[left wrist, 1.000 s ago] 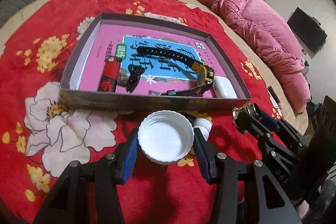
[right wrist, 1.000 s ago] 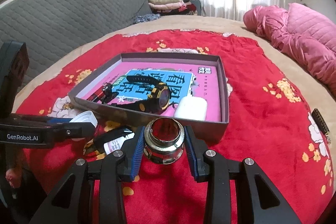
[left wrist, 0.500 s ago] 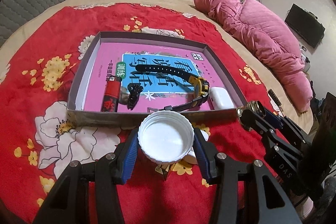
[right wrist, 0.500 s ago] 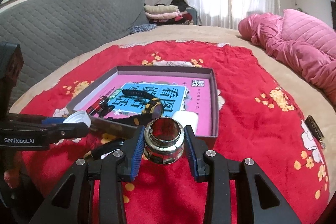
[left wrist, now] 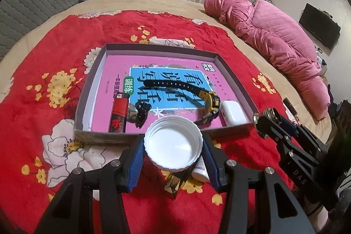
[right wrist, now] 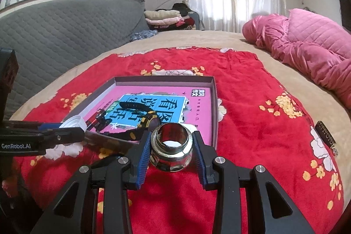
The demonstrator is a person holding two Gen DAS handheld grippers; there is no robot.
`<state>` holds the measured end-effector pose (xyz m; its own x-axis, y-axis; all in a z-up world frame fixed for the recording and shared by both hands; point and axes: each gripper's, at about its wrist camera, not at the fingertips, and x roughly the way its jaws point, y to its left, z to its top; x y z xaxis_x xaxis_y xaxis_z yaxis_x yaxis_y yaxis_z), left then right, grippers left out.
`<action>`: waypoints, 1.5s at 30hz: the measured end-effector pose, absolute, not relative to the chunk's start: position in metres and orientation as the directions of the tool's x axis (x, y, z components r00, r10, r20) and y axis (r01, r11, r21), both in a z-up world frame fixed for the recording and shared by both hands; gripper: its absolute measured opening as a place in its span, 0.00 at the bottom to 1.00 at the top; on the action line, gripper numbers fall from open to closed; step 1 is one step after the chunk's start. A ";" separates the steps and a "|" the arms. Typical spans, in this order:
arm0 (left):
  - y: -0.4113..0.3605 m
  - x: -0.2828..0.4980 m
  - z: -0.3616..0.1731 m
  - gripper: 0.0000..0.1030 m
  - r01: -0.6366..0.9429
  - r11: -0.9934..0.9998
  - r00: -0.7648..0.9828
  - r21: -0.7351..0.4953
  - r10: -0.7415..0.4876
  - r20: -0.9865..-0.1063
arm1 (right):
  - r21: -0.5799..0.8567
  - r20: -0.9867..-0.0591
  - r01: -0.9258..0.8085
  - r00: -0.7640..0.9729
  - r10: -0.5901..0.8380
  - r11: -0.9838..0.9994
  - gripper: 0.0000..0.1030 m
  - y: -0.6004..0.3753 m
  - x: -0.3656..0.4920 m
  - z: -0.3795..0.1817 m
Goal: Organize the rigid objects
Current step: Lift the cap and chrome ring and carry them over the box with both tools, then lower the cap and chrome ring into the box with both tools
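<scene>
My left gripper (left wrist: pixel 174 151) is shut on a white plastic lid (left wrist: pixel 171 142), held open side up over the near wall of a shallow grey box (left wrist: pixel 153 47). My right gripper (right wrist: pixel 171 144) is shut on a shiny metal ring fitting (right wrist: pixel 173 154), just short of the box's (right wrist: pixel 164 78) near right corner. In the box lie a pink book, a black-and-yellow watch (left wrist: pixel 175 86), a red lighter (left wrist: pixel 118 115), a black clip (left wrist: pixel 141 113) and a white earbud case (left wrist: pixel 232 112). The right gripper (left wrist: pixel 266 122) also shows at the left wrist view's right side.
A small white bottle (left wrist: pixel 200 170) and a gold-and-black faceted object (left wrist: pixel 174 183) lie on the red flowered blanket (left wrist: pixel 43 58) under my left gripper. A dark narrow item (right wrist: pixel 325 132) lies at the blanket's right edge. A pink quilt (left wrist: pixel 274 36) is heaped at the far right.
Both wrist views have tipped upward, showing more of the room. The lid now overlaps the box's near wall and the fitting covers the earbud case. Both grips are unchanged.
</scene>
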<state>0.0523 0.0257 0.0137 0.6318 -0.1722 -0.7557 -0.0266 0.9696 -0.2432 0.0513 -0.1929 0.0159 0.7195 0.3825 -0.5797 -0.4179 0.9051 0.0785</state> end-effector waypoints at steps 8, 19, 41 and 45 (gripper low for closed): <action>0.018 0.066 0.018 0.49 -0.022 0.975 0.637 -0.221 -0.157 -0.755 | 0.084 -0.571 -0.401 0.731 0.374 0.912 0.37 -0.196 0.058 0.015; 0.016 0.090 0.010 0.49 -0.042 0.980 0.633 -0.195 -0.125 -0.764 | 0.086 -0.558 -0.396 0.741 0.373 0.914 0.37 -0.195 0.071 0.011; -0.002 0.141 -0.015 0.49 -0.039 0.987 0.582 -0.158 -0.106 -0.807 | 0.085 -0.549 -0.378 0.755 0.360 0.922 0.37 -0.200 0.078 0.007; -0.006 0.144 -0.023 0.49 -0.025 0.988 0.560 -0.151 -0.112 -0.821 | 0.083 -0.547 -0.376 0.757 0.358 0.923 0.37 -0.200 0.078 0.007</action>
